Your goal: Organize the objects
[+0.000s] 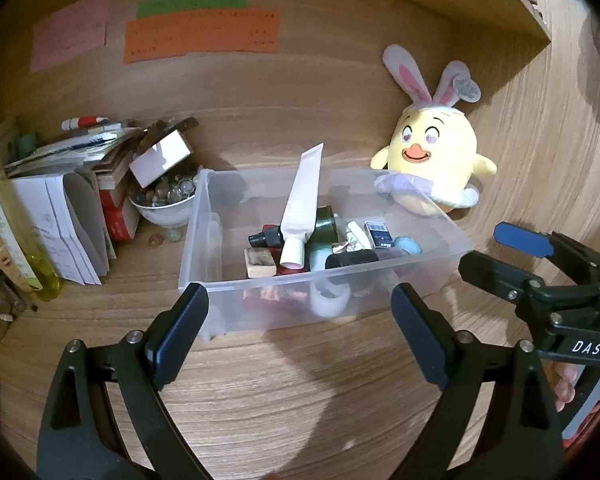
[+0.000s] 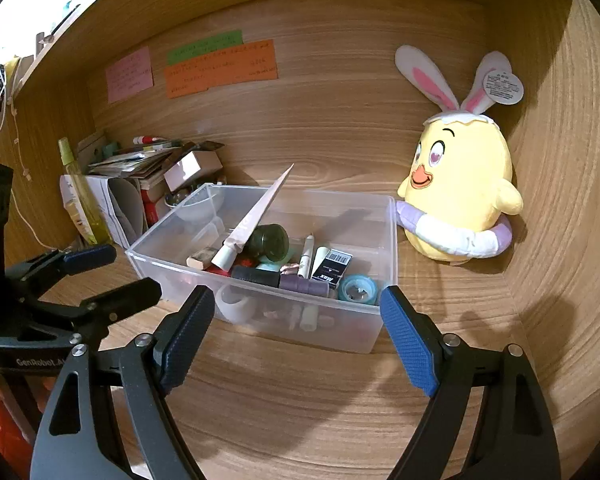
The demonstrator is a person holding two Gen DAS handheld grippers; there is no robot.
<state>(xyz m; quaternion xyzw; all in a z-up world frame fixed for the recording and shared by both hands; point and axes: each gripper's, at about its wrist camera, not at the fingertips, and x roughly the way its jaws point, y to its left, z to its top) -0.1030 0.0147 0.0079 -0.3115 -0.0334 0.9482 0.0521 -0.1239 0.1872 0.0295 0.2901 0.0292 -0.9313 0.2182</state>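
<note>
My left gripper [image 1: 300,320] and right gripper [image 2: 296,320] both stand wide apart, holding nothing, just short of the clear bin [image 1: 204,216] on the wooden desk [image 1: 300,392]. The bin holds a leaning white tube [image 1: 302,200], a dark jar [image 1: 325,225] and small oddments. Only my right view shows the staple box [image 2: 332,266]'s label; only my left shows the marble bowl [image 1: 165,202] unobstructed.

The desk [image 2: 300,400] is matt wood grain, the bin [image 2: 260,320] clear smooth plastic. The chick toy [image 2: 460,184] is soft plush, and the paper notes [image 2: 220,68] upper left look matt.
</note>
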